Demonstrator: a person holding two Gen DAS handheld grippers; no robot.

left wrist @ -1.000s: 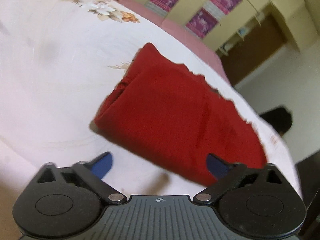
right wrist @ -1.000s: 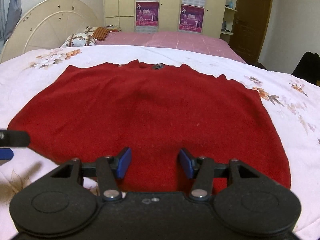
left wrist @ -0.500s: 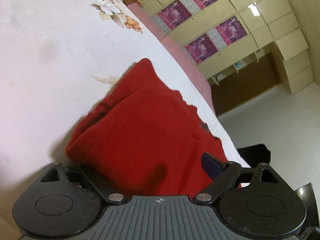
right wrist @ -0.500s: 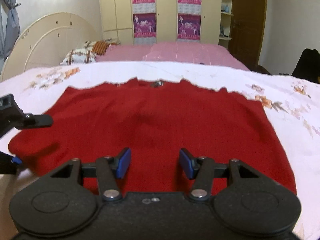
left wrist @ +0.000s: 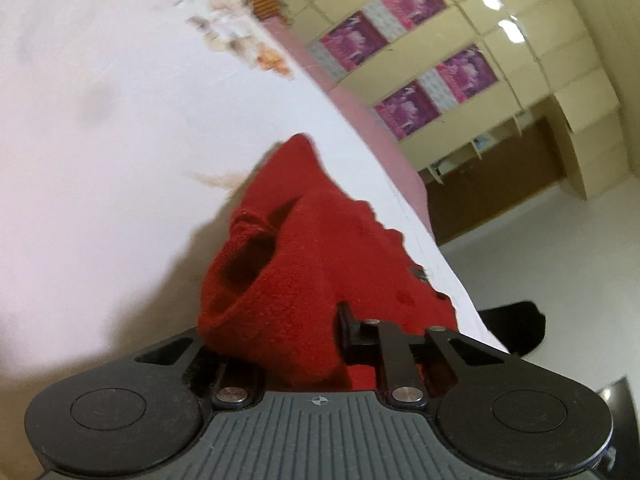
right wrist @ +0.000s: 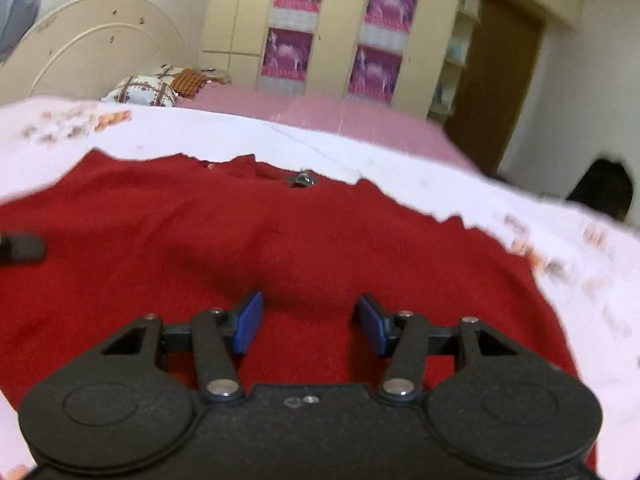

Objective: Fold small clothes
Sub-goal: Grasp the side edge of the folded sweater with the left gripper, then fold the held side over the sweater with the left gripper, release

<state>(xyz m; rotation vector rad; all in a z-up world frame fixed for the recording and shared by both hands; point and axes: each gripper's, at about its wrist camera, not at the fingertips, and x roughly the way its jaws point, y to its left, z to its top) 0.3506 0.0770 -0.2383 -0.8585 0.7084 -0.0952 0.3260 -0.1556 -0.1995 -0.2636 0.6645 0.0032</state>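
Observation:
A red knitted garment (right wrist: 280,240) lies spread flat on the white floral bedspread (right wrist: 240,140). My left gripper (left wrist: 280,340) is at its left edge. Its jaws are closing on a bunched fold of the red garment (left wrist: 320,240), which rises between them and hides the left finger. The right finger (left wrist: 346,332) presses into the cloth. In the right wrist view the left gripper's finger (right wrist: 20,248) shows at the far left. My right gripper (right wrist: 310,320) hovers low over the garment's near middle. Its blue pads (right wrist: 248,320) stand apart with nothing between them.
The bedspread (left wrist: 100,140) reaches past the garment on all sides. Behind it are a pink sheet (right wrist: 320,116), pillows (right wrist: 152,90) and a rounded headboard (right wrist: 100,40). A wardrobe with purple posters (right wrist: 292,48) and a brown door (right wrist: 500,80) stand beyond. A dark object (right wrist: 604,188) sits at the right.
My left gripper went from wide open in front of the garment's edge to closed on it, and the cloth has bunched up. The right gripper moved lower and closer over the garment.

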